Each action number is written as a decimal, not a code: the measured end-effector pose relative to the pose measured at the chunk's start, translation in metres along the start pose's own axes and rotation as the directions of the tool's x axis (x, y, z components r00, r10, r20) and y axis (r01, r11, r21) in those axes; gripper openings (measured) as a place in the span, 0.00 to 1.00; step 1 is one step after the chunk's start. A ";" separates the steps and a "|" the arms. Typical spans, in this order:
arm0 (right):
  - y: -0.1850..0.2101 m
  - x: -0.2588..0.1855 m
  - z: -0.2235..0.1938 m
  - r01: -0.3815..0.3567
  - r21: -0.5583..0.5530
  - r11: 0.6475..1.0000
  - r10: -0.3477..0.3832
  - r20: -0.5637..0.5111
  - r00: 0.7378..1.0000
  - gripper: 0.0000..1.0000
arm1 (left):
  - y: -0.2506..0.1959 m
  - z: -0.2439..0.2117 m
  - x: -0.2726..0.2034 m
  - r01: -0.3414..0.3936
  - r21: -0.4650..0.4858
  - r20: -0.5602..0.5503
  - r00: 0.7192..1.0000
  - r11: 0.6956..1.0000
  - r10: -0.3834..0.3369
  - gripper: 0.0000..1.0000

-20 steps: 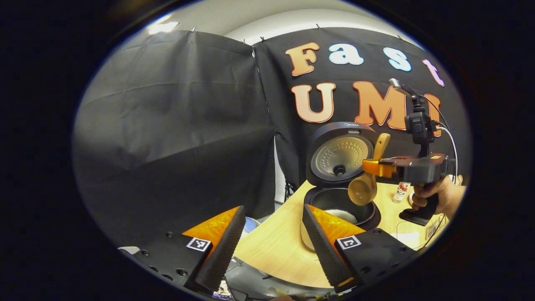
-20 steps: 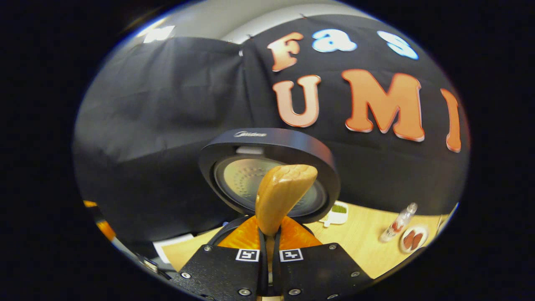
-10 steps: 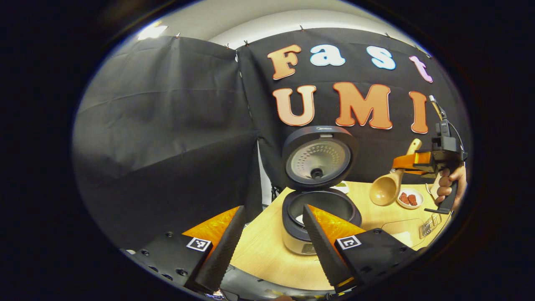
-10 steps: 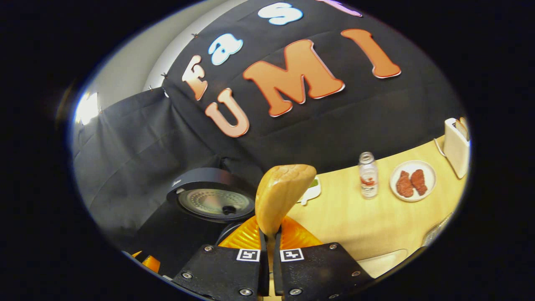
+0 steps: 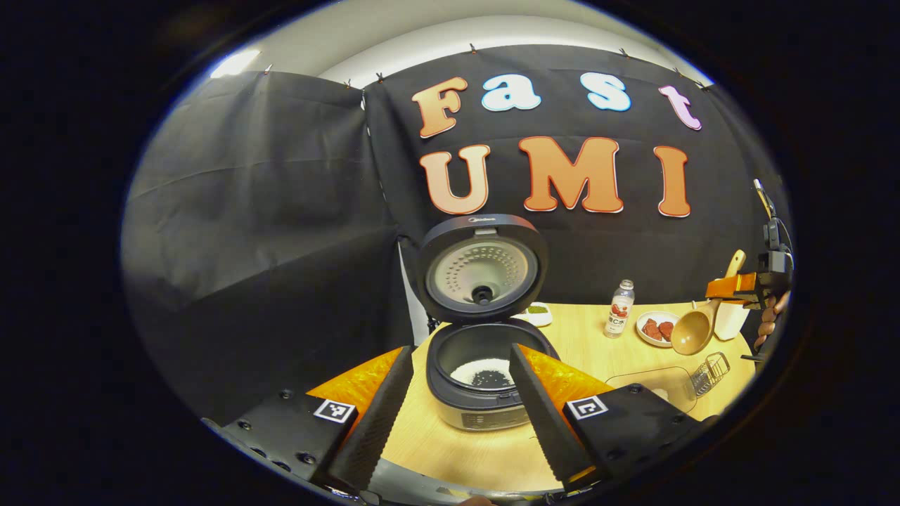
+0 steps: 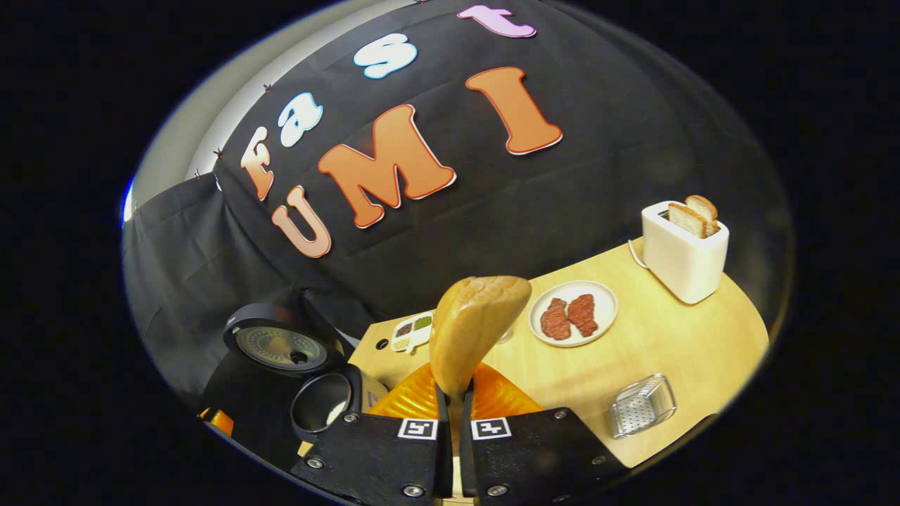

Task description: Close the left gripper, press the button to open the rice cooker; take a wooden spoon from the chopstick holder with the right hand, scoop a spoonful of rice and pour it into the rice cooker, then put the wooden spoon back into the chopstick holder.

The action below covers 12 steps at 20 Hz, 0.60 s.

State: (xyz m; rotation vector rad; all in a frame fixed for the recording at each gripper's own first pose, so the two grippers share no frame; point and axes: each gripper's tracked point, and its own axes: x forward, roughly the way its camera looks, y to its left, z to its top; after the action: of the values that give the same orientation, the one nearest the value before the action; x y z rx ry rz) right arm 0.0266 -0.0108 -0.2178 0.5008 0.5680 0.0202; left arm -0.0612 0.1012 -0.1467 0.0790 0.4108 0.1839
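Observation:
The rice cooker (image 5: 485,393) stands open on the wooden table, lid (image 5: 482,270) upright, white rice in its pot. My left gripper (image 5: 460,351) is open in front of it, fingers apart and holding nothing. At the far right a hand holds my right gripper (image 5: 725,288), shut on the wooden spoon (image 5: 692,332), whose bowl hangs tilted above the table. In the right gripper view the spoon handle (image 6: 474,323) stands up, pinched between the fingers of my right gripper (image 6: 453,397). The wire chopstick holder (image 6: 641,405) lies low at the right; the cooker (image 6: 320,397) is far left.
A clear container (image 5: 650,383) sits beside the wire holder (image 5: 706,371). A plate of red meat (image 6: 573,313), a white toaster with bread (image 6: 683,249), a small condiment dish (image 6: 413,330) and a bottle (image 5: 619,318) stand along the back of the table (image 6: 675,351).
My right gripper carried the spoon from above the cooker pot off to the right, over the table near the holder. The left gripper turned, so the cooker now sits centred between its fingers.

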 end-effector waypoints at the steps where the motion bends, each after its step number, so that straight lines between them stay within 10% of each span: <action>1: -0.013 -0.006 0.000 0.016 0.000 1.000 -0.016 0.001 1.000 0.04 | -0.006 -0.001 0.000 0.009 0.001 -0.004 1.000 1.000 -0.009 0.94; 12: -0.152 -0.033 -0.004 0.219 0.010 0.976 -0.219 0.026 0.975 0.03 | -0.071 0.015 -0.003 0.089 0.048 0.004 0.996 0.995 -0.089 0.94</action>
State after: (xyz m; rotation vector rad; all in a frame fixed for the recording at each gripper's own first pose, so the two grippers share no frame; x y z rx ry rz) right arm -0.0216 -0.1482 -0.2739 0.4427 0.5948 -0.1987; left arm -0.0464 0.0305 -0.1400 0.1078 0.4113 0.0860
